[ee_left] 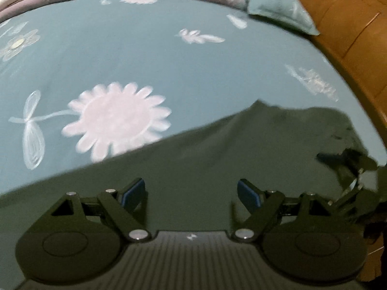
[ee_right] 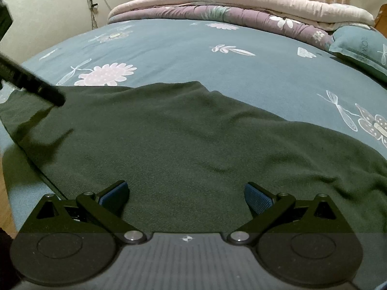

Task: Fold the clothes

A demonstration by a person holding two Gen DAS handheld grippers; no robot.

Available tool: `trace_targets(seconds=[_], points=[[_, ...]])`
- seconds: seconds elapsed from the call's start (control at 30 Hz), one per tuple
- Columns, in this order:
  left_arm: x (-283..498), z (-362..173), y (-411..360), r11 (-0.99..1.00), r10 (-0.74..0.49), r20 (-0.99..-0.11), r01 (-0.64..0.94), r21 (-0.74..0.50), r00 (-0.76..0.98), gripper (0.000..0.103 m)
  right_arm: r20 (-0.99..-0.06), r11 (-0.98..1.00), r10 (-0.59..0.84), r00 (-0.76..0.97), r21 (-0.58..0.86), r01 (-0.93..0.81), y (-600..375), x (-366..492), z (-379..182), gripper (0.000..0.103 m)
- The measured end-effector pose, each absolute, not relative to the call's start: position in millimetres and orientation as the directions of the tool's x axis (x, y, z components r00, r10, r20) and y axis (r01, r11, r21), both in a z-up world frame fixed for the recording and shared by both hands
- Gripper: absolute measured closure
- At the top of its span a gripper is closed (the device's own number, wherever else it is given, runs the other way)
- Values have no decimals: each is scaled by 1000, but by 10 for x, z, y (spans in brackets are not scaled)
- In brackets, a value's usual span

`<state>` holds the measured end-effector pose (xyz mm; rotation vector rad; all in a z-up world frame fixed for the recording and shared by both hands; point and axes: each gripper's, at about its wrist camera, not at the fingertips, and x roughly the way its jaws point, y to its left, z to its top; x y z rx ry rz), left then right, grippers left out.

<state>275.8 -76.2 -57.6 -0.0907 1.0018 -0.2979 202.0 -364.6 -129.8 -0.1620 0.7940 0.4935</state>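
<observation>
Floral bedsheet (ee_right: 241, 38), dark green garment (ee_right: 181, 140) spread beneath both wide-spread, empty grippers, left gripper (ee_left: 191, 193), right gripper (ee_right: 186, 194)

Dark garment (ee_right: 183, 140) edges seemingly beyond frame

Open teal bedsheet (ee_right: 241, 72) is seen beyond the dark green garment (ee_right: 181, 145), bounded at the far edge by stacked quilts (ee_right: 229, 7), at the right by a pillow (ee_right: 360, 50) and wooden headboard (ee_left: 350, 24), with the left gripper (ee_right: 31, 82) intruding over the garment's left end.
</observation>
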Motion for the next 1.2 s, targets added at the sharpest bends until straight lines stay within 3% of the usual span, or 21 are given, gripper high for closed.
trace_targets(seconds=[0.3, 0.57, 0.83, 1.2], points=[[3021, -799, -1146, 939, -322, -831, 264, -220, 454, 20, -730, 877, 354, 585, 43, -478, -3635, 2034, -1292, 0], [3014, -844, -1071, 923, -379, -806, 252, -291, 455, 9, -728, 878, 358, 585, 49, -476, -3640, 2023, -1302, 0], [3048, -848, -994, 912, -408, -785, 245, -328, 466, 7, -741, 885, 344, 576, 50, -464, -3617, 2047, -1287, 0], [2652, -542, 50, 970, -223, -787, 53, -236, 575, 8, -785, 903, 276, 555, 13, -430, -3493, 2106, -1223, 0]])
